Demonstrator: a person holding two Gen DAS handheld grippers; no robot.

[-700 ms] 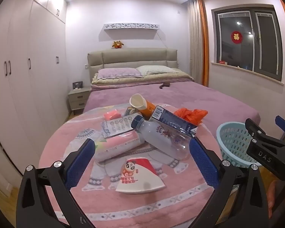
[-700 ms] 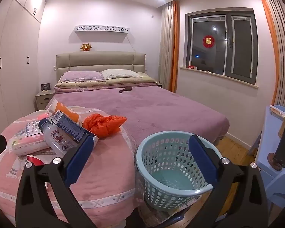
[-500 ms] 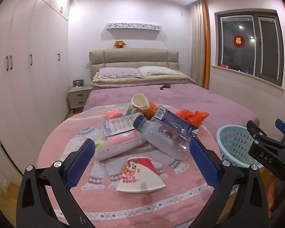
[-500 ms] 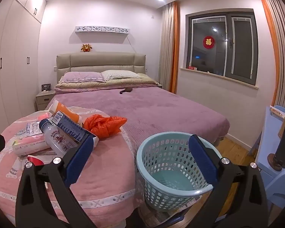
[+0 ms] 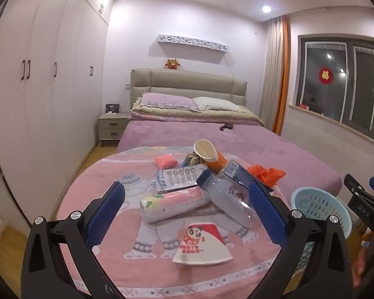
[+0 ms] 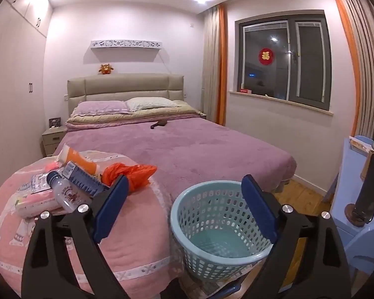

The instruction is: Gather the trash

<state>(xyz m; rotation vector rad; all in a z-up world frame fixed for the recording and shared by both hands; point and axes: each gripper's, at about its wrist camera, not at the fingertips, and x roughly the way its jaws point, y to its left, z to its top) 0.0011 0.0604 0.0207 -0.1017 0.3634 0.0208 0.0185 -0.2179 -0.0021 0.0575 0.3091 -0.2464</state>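
Trash lies heaped on the pink elephant blanket at the foot of the bed: a flattened panda-print paper cup nearest, behind it a pink-labelled tube touching a clear plastic bottle, then a blister-pack box, a blue carton, an orange paper cup on its side, a pink packet and an orange plastic bag toward the right. Since the earlier frame the left view has lifted and tipped, so the heap sits lower and farther off. The left claw hangs wide open above the near blanket, touching nothing. The right claw, equally wide and empty, frames the light-blue basket, which stands just beside the bed's right edge, over wooden floor.
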